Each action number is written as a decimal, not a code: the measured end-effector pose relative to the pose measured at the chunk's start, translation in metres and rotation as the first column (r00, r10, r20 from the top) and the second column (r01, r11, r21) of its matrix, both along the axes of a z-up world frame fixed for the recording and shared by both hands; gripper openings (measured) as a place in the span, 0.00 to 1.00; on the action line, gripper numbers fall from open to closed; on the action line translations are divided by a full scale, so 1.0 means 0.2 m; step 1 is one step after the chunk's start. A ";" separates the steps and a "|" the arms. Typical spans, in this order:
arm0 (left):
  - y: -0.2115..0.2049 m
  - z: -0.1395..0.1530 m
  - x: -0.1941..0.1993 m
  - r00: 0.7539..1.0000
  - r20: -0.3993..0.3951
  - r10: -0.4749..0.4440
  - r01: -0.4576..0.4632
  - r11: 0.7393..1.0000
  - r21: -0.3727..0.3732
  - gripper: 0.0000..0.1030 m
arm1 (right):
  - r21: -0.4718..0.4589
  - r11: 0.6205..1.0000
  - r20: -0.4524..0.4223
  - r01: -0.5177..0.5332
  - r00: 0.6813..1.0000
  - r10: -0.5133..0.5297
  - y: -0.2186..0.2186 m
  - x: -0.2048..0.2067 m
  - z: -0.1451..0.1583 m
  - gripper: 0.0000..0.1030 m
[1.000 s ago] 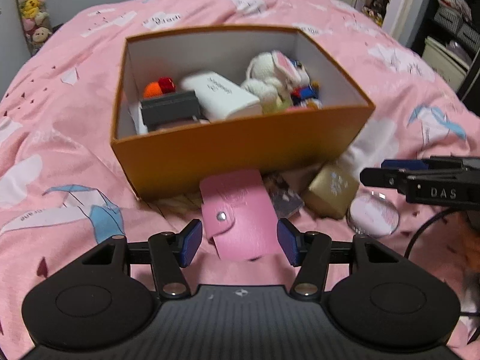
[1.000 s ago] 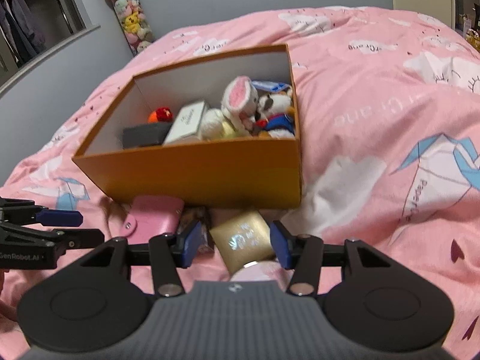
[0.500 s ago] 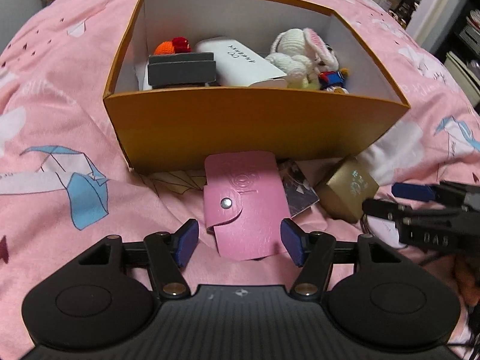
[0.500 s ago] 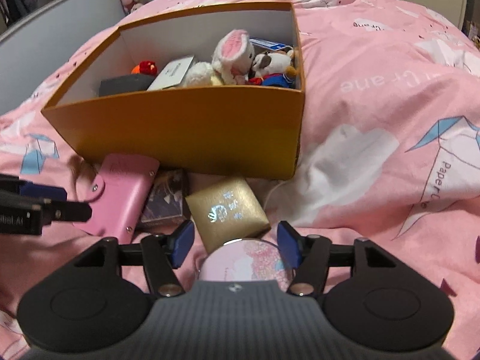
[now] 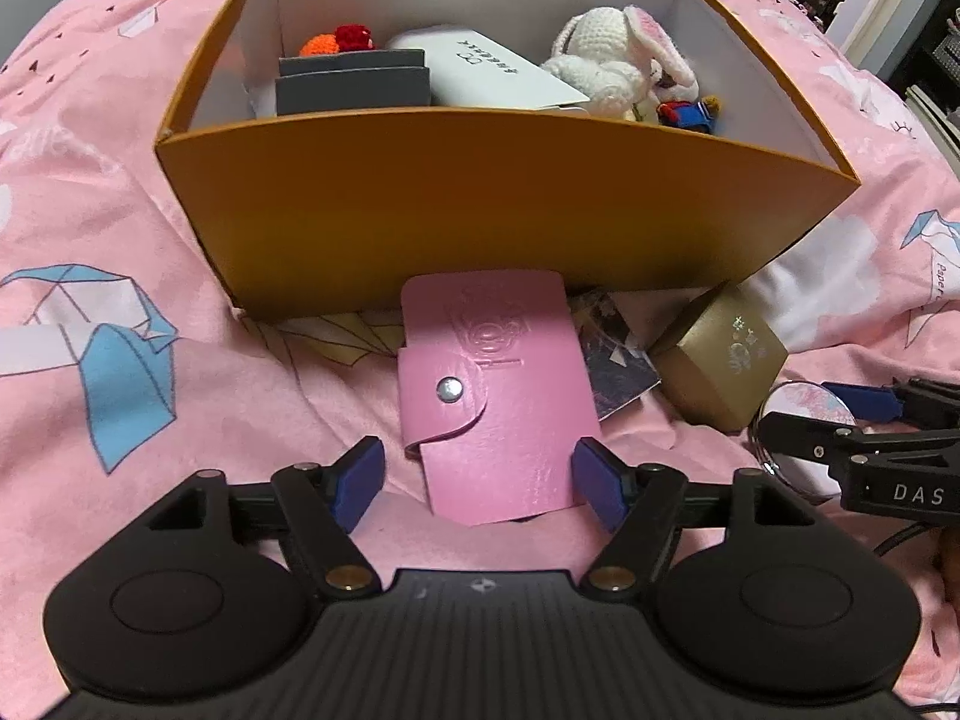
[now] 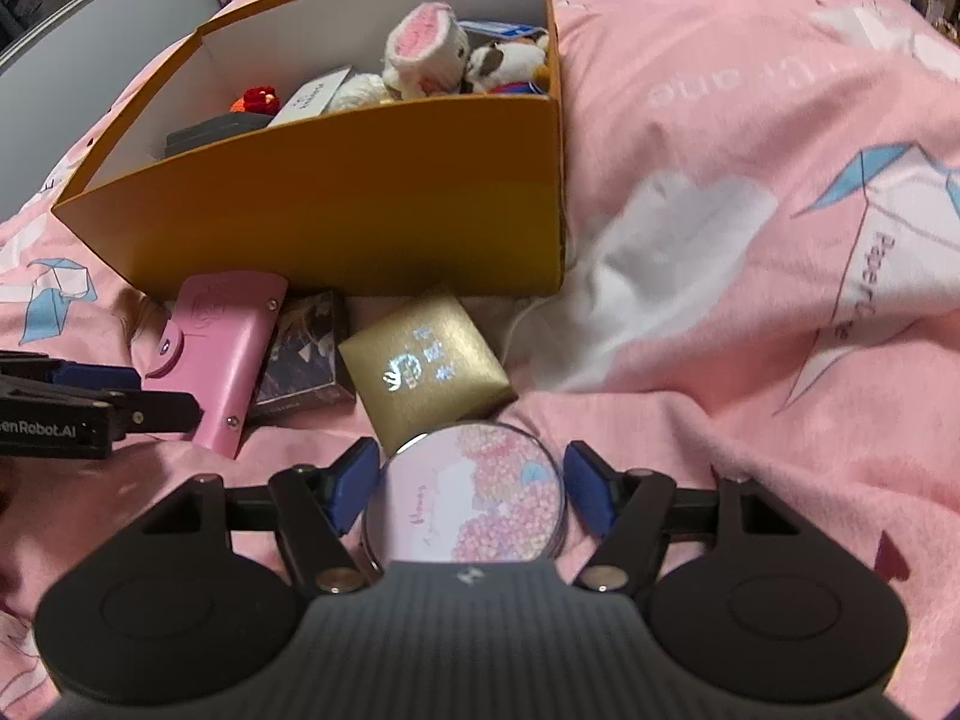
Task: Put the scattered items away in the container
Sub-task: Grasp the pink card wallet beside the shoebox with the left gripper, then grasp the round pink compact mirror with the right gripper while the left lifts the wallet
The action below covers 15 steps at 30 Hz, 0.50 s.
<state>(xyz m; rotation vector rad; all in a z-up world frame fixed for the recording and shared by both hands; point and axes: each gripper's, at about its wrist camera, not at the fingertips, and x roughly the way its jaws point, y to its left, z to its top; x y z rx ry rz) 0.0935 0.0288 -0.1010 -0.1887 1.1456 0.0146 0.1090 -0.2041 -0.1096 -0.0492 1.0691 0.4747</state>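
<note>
A: Left wrist view. What lies at the left gripper (image 5: 480, 474)?

B: Its fingers (image 5: 354, 480) stand apart and have just been opening. The pink wallet (image 5: 489, 396) lies on the bed (image 5: 120, 240) with its near end between them; the pads do not press it. Its far end meets the front wall of the box (image 5: 480, 204).

A: What is only partly seen?

B: A dark card packet (image 5: 618, 372) is half hidden under the wallet. The gold box (image 5: 720, 360) sits right of it. The round mirror (image 5: 804, 405) is mostly covered by the right gripper (image 5: 840, 420), which enters from the right edge. Inside the box, the front wall cuts off a grey case (image 5: 354, 81), a white carton (image 5: 498, 72) and a knitted rabbit (image 5: 606, 60).

A: Right wrist view?

B: The right gripper (image 6: 474, 486) has its fingers (image 6: 591, 489) apart on either side of the mirror (image 6: 468, 495). They have just been opening; the right pad is clear of the rim, while whether the left pad touches it I cannot tell. The mirror's near edge is hidden by the gripper body. The gold box (image 6: 426, 366) touches its far rim. The packet (image 6: 303, 354) and wallet (image 6: 222, 348) lie to the left, before the box (image 6: 360, 210). The left gripper (image 6: 90, 402) is cut off at the left edge.
</note>
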 end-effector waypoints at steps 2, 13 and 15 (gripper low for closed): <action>0.00 -0.01 0.01 1.000 0.000 -0.003 0.003 1.000 -0.012 0.83 | 0.012 1.000 -0.017 0.004 1.000 -0.004 -0.01 0.01 -0.01 0.69; 0.02 -0.01 -0.01 1.000 0.025 0.006 -0.005 0.999 -0.038 0.70 | 0.057 0.998 -0.028 0.016 0.999 -0.015 -0.04 -0.02 0.03 0.49; 0.04 0.00 -0.01 0.999 0.030 0.020 -0.018 0.999 -0.044 0.62 | 0.079 0.997 -0.022 0.014 1.000 -0.012 -0.05 -0.03 0.06 0.43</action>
